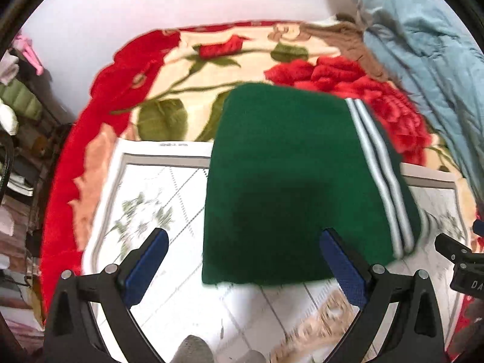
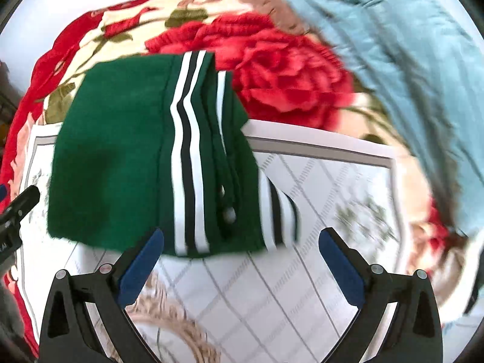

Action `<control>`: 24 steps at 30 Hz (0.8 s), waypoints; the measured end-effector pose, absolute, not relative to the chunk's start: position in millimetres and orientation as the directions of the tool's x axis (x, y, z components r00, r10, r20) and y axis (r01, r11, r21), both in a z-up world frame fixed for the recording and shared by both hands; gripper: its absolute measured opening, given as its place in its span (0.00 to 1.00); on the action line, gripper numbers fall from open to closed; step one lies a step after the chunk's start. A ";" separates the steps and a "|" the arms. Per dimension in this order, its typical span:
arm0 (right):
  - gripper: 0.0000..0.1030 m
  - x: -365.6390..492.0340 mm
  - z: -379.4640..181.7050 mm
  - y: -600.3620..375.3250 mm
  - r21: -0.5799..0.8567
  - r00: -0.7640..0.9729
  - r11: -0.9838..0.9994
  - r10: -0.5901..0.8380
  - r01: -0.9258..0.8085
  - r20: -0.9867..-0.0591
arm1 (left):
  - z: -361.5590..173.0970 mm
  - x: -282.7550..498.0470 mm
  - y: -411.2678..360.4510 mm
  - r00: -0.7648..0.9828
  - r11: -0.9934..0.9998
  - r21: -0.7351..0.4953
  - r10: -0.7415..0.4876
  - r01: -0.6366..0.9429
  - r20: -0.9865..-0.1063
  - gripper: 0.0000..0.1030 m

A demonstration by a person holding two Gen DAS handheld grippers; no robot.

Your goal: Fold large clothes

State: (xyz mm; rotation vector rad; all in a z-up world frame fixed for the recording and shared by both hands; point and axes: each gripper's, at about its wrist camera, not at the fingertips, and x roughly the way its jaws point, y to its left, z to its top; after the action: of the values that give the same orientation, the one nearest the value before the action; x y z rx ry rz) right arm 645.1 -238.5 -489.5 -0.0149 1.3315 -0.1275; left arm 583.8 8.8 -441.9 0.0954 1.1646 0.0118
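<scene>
A dark green garment [image 1: 290,187] with white stripes lies folded into a compact rectangle on a white patterned cloth [image 1: 145,199]. In the right wrist view the green garment [image 2: 121,151] shows its striped edge and buttons toward the right. My left gripper [image 1: 243,242] hovers above the garment's near edge, jaws wide apart and nothing between them. My right gripper [image 2: 242,242] also hangs over the near edge with its jaws spread wide and empty. The blue pads [image 2: 142,269] touch no fabric. The other gripper's black tip [image 1: 453,248] shows at the right edge of the left wrist view.
A red rose blanket [image 1: 211,57] covers the bed under the white cloth [image 2: 332,187]. A light blue quilt [image 2: 408,60] is bunched at the right. Cluttered shelves [image 1: 18,106] stand to the left beyond the blanket's edge. A pale wall rises behind.
</scene>
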 end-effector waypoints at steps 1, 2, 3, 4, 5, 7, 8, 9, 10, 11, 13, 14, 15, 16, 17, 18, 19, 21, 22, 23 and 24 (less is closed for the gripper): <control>1.00 632.8 -472.4 -235.5 -0.098 0.243 0.991 -0.117 0.091 -0.963 | -430.6 579.9 4.6 0.404 0.996 0.076 0.052 0.042 -0.913 1.00; 1.00 620.0 -453.3 -234.9 -0.115 0.258 0.988 -0.138 0.102 -0.956 | -415.4 570.6 1.5 0.415 0.996 0.075 0.050 0.042 -0.908 1.00; 1.00 608.3 -433.3 -233.5 -0.119 0.277 0.987 -0.145 0.111 -0.950 | -397.6 560.1 -2.1 0.427 0.996 0.075 0.048 0.047 -0.903 1.00; 1.00 596.2 -413.2 -230.5 -0.120 0.298 0.986 -0.151 0.119 -0.943 | -379.7 550.3 -6.3 0.438 0.996 0.077 0.047 0.052 -0.898 1.00; 1.00 585.3 -394.5 -228.4 -0.126 0.313 0.984 -0.160 0.127 -0.936 | -369.0 547.0 -10.8 0.444 0.995 0.080 0.049 0.053 -0.895 1.00; 1.00 562.3 -357.0 -224.5 -0.140 0.347 0.981 -0.179 0.134 -0.921 | -337.7 531.7 -15.6 0.462 0.996 0.072 0.038 0.056 -0.886 1.00; 1.00 549.9 -336.7 -222.9 -0.149 0.364 0.979 -0.191 0.141 -0.912 | -316.5 520.4 -16.9 0.476 0.997 0.063 0.029 0.055 -0.879 1.00; 1.00 537.7 -317.1 -222.2 -0.156 0.379 0.976 -0.202 0.150 -0.903 | -300.9 512.0 -17.8 0.488 0.997 0.055 0.020 0.058 -0.872 1.00; 1.00 523.9 -296.1 -221.5 -0.152 0.395 0.976 -0.204 0.158 -0.896 | -288.2 506.4 -19.1 0.500 0.997 0.054 0.018 0.058 -0.866 1.00; 1.00 513.1 -280.0 -220.6 -0.149 0.406 0.975 -0.203 0.162 -0.891 | -267.8 494.4 -19.2 0.518 0.997 0.055 0.017 0.058 -0.855 1.00; 1.00 487.5 -242.9 -220.4 -0.145 0.427 0.975 -0.206 0.171 -0.881 | -235.9 475.5 -17.2 0.536 0.998 0.042 0.006 0.055 -0.844 1.00; 1.00 474.9 -225.5 -219.9 -0.139 0.439 0.975 -0.203 0.174 -0.875 | -225.5 468.2 -16.4 0.541 0.998 0.036 0.003 0.051 -0.841 1.00; 1.00 461.5 -207.8 -219.1 -0.136 0.449 0.975 -0.203 0.175 -0.870 | -209.6 457.2 -15.3 0.551 0.998 0.024 -0.009 0.052 -0.834 1.00; 1.00 447.5 -187.9 -217.0 -0.139 0.464 0.975 -0.206 0.175 -0.861 | -191.9 445.9 -14.1 0.563 0.999 0.018 -0.013 0.050 -0.826 1.00; 1.00 433.9 -170.6 -214.7 -0.143 0.478 0.974 -0.212 0.176 -0.853 | -181.5 437.9 -13.6 0.570 0.999 0.017 -0.012 0.045 -0.822 1.00; 1.00 420.2 -152.0 -213.0 -0.146 0.494 0.973 -0.217 0.178 -0.842 | -166.5 427.5 -12.6 0.580 0.999 0.011 -0.016 0.042 -0.815 1.00; 1.00 407.1 -134.5 -211.8 -0.141 0.508 0.974 -0.214 0.180 -0.834 | -156.1 419.9 -12.5 0.589 0.999 0.006 -0.021 0.045 -0.808 1.00; 1.00 384.3 -105.1 -208.2 -0.138 0.531 0.974 -0.214 0.180 -0.820 | -132.4 401.6 -12.6 0.607 0.999 0.024 -0.004 0.038 -0.794 0.99; 1.00 372.1 -90.3 -206.2 -0.132 0.542 0.975 -0.208 0.176 -0.814 | -123.9 394.3 -12.6 0.613 0.999 0.023 -0.004 0.037 -0.790 1.00; 1.00 362.1 -78.4 -205.0 -0.129 0.549 0.977 -0.203 0.172 -0.811 | -111.9 384.2 -12.5 0.620 0.999 0.024 -0.001 0.031 -0.785 1.00; 1.00 351.4 -65.8 -204.1 -0.127 0.561 0.978 -0.199 0.165 -0.804 | -104.1 377.0 -12.6 0.626 0.999 0.027 0.005 0.025 -0.780 1.00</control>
State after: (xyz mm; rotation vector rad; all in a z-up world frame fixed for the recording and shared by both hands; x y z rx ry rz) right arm 351.4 -204.1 -65.8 -0.0385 0.9516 -0.2145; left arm 377.0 -12.6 -104.1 0.0362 0.8946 -0.0112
